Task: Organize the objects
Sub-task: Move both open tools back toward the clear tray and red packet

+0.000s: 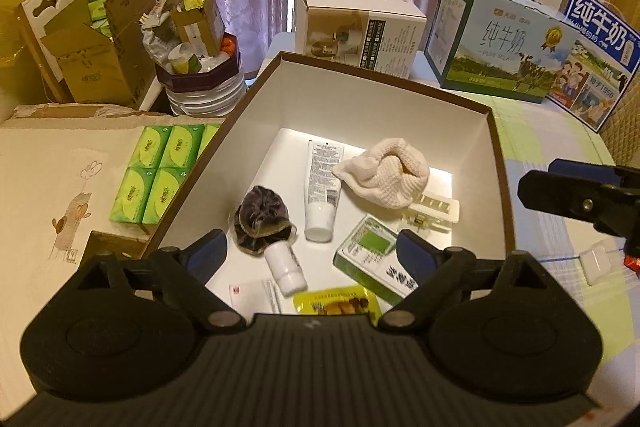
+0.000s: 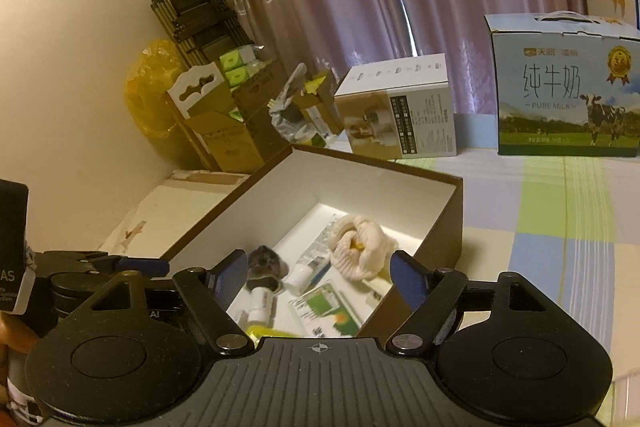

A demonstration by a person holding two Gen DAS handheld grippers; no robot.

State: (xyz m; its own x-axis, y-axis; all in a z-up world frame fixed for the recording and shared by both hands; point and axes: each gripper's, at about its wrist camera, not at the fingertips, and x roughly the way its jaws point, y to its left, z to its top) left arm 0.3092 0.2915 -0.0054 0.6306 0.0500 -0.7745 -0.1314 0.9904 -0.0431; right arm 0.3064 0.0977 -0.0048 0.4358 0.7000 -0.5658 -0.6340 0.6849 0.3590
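Both the left gripper and right gripper are being held open, empty. A white squeeze tube and cream knitted cloth are being contained in the brown-rimmed white cardboard box.

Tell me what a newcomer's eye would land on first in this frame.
Probably the open brown box with white walls at centre, holding a cream knitted cloth, a white tube, a dark scrunchie and a green-and-white packet. Behind it on the checked cloth stands a milk carton with a cow. Green tissue packs lie left of the box.
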